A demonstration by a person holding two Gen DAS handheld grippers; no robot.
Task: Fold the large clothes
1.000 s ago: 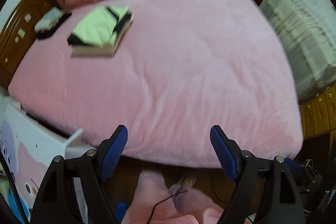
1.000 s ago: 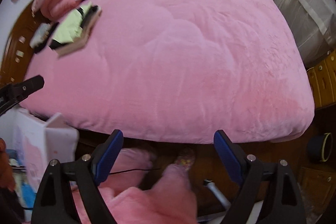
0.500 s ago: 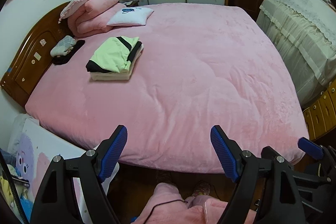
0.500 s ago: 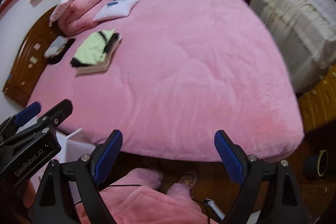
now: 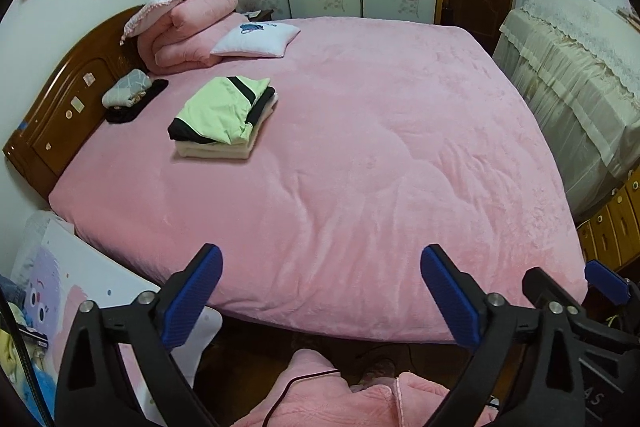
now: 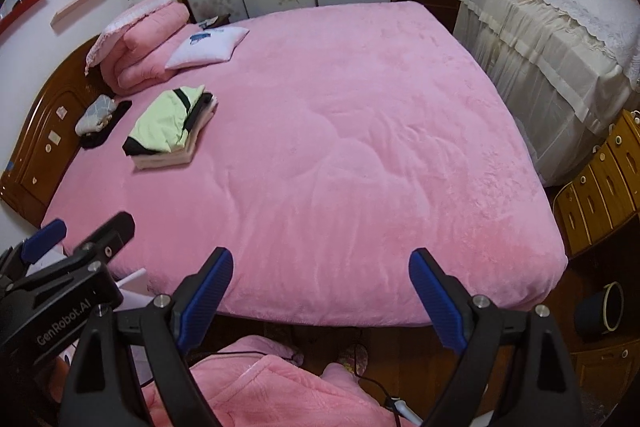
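Item: folded stack (image 5: 224, 119), green-and-black garment on top, cream piece beneath; lies on the pink bed (image 5: 360, 155) near the headboard (image 5: 60, 107), well apart from both tools. Handling, by judgement: soft, light, limp, prone to unfolding; best taken by an edge or corner, two-handed. Left tool (image 5: 320, 291): jaws just opened wide, nothing between. Right tool (image 6: 320, 291): wide, empty.

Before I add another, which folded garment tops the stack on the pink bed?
The light green garment with black bands; the cream one lies beneath it.
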